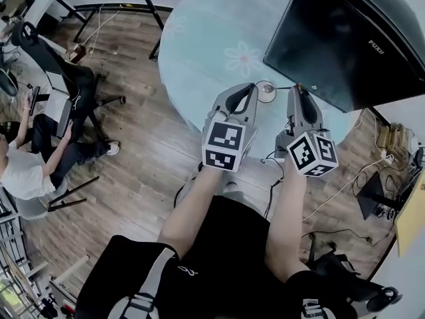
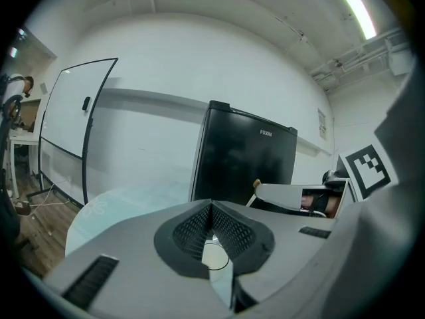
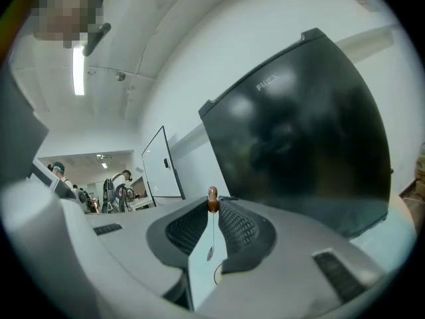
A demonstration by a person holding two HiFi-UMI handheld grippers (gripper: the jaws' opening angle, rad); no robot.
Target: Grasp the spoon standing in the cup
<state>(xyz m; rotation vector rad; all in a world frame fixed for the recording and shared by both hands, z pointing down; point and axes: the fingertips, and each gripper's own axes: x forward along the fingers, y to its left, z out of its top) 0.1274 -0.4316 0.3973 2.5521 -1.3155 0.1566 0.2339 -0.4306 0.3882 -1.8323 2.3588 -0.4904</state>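
A small clear cup [image 1: 266,92] stands on the pale round table [image 1: 199,52] near its front edge, between my two grippers. My right gripper [image 1: 297,92] is just right of the cup and is shut on the thin spoon [image 3: 211,228]. The spoon's brown wooden end [image 3: 212,196] sticks out past the fingertips and its bowl hangs back between the pads. My left gripper [image 1: 254,89] sits just left of the cup with its tips together and nothing seen between them. The cup's rim [image 2: 214,258] shows through the gap under its pads.
A black mini fridge [image 1: 345,38] stands on the table's far right, close behind the right gripper. Wooden floor and cables lie below the table edge. Seated people and office chairs [image 1: 60,111] are off to the left. A whiteboard [image 2: 73,125] stands beyond the table.
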